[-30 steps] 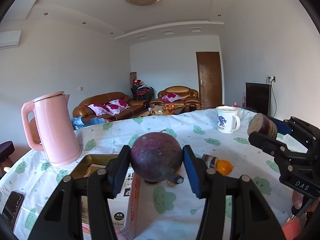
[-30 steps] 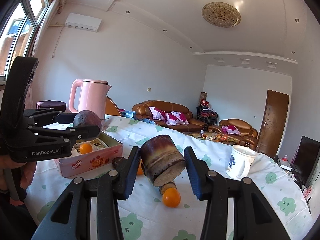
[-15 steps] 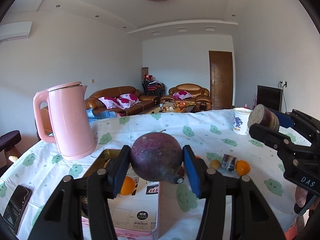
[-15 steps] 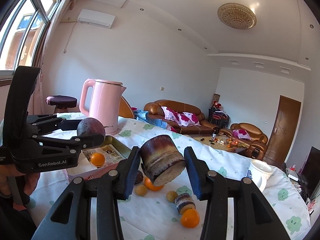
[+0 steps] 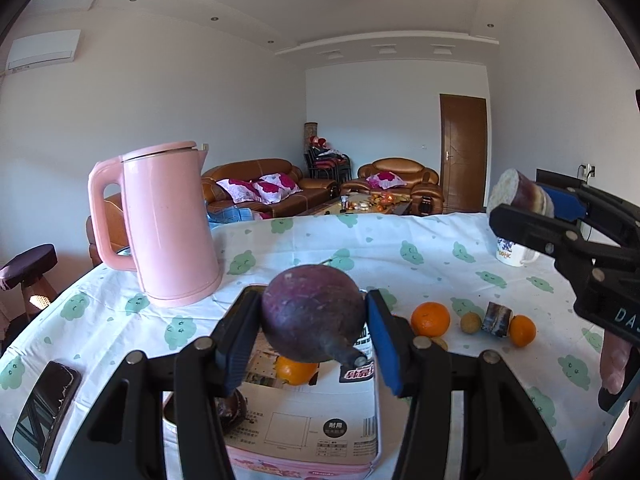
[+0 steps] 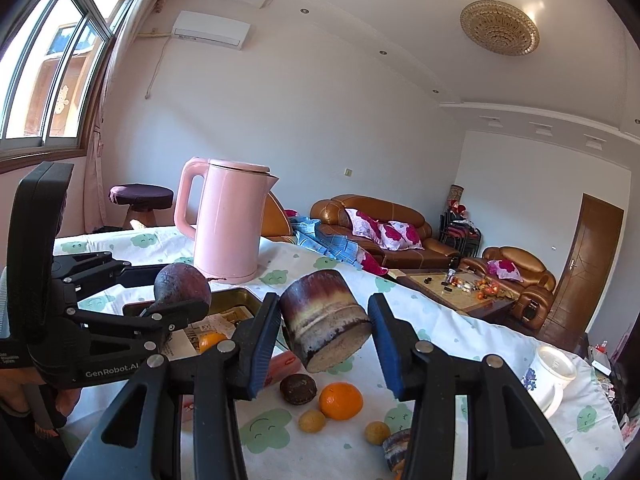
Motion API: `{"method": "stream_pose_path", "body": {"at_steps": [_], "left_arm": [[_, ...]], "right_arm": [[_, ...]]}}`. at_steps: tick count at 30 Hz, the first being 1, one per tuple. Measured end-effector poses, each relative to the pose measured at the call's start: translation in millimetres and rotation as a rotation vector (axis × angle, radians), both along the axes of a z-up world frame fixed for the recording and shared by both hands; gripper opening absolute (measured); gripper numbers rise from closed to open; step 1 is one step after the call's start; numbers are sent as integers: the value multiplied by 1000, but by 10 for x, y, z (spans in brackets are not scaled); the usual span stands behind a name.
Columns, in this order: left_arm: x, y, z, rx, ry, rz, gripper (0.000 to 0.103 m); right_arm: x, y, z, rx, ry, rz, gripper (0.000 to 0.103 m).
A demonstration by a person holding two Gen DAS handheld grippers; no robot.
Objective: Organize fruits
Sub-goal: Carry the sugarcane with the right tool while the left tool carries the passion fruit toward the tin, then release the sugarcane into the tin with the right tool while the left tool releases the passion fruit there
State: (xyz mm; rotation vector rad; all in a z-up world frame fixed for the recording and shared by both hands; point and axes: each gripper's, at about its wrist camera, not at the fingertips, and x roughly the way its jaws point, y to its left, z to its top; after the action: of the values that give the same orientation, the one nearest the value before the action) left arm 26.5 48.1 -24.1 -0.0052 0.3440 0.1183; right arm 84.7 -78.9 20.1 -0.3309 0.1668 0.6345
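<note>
I am seeing a pink kettle (image 5: 170, 228) standing on the desk (image 5: 420, 256) at the far left, a phone (image 5: 44, 412) lying at its near left edge, and a white mug (image 5: 514, 254) sitting far right.

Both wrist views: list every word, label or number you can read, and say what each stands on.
"GenRobot.AI": side of the left gripper.
"DA", cut off: body of the right gripper.
Print on the tin and its paper liner: too small to read.
Blue print on the mug: blurred.
</note>
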Motion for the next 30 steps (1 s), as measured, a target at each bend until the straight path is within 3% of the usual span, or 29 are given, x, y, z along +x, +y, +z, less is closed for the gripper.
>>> {"method": "stream_pose_path", "body": {"at_steps": [15, 30], "left_arm": [[97, 369, -66, -27, 44, 68, 54], [250, 604, -184, -52, 117, 84, 54]], "right_arm": [[222, 599, -132, -51, 63, 68, 47], [325, 895, -378, -81, 148, 95, 47]]}}
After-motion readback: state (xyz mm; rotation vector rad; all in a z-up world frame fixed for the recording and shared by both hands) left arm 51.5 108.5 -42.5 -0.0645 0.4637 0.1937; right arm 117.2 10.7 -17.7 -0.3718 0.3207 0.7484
